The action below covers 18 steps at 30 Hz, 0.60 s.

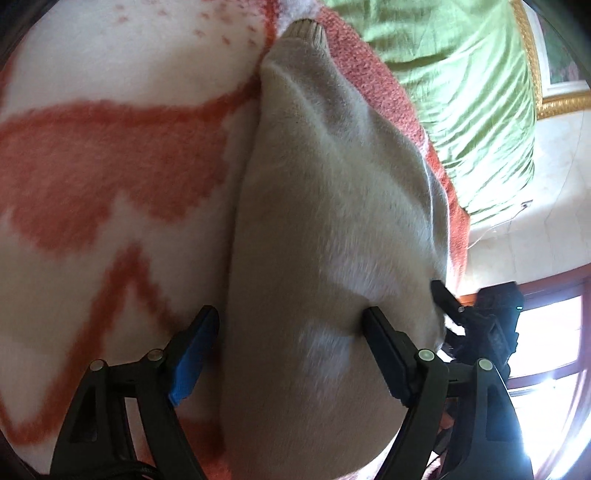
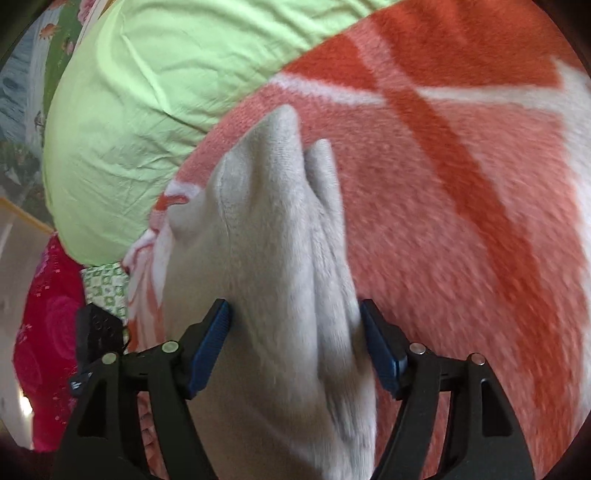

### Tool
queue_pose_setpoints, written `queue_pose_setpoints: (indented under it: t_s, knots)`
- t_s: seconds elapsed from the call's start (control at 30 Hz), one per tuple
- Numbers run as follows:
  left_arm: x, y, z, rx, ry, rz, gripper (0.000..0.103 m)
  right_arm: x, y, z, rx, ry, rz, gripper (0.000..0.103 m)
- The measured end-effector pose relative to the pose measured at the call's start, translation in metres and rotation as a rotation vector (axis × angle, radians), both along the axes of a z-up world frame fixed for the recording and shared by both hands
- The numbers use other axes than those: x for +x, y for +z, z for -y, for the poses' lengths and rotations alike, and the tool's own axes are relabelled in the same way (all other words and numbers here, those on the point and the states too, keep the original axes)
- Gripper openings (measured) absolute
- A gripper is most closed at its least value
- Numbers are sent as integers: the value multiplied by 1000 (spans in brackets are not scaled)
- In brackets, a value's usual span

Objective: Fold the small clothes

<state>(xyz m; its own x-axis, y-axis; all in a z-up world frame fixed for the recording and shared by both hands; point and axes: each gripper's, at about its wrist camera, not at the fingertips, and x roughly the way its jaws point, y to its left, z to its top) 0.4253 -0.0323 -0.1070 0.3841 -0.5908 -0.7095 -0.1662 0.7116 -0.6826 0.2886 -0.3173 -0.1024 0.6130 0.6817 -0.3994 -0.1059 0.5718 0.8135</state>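
An orange-and-white fleece blanket (image 1: 92, 166) covers the bed and carries everything here. Past its far edge lies a light green pillow (image 2: 122, 122), with a red floral cloth (image 2: 48, 332) below that pillow at the blanket's left side. On the blanket lies a cream knit sweater (image 1: 325, 221), its ribbed cuff (image 1: 306, 33) reaching the far edge. The left gripper (image 1: 291, 343) is spread wide over the sweater, pads clear of the cloth. The right gripper (image 2: 295, 343) stands spread around bunched folds of the same sweater, not pressing them.
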Motion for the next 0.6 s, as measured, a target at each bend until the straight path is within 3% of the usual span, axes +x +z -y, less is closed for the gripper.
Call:
queue_pose_setpoints:
  t_s: [0.07,0.1,0.17,0.27,0.43,0.6]
  knots:
    - [9,-5,0,-35,6,-4,77,7,-3,-1,22,17,-18,73]
    - [9,-8,-1,-29,11,5,67,8,-2,-4,17,27,-21,72]
    - [9,-6,0,-18,22,21,55,8,1,-13,16,79,-19,44]
    - [-3,2,-7,-54,43,58,41,-3,17,-19,-27,72,22,32]
    - [-27,34,-19,-12,36,122,36,-28,54,-37,-17,82,104,29]
    - [-77,67,-67,25,82,183,36,-49,80,-79,17,142,167,29]
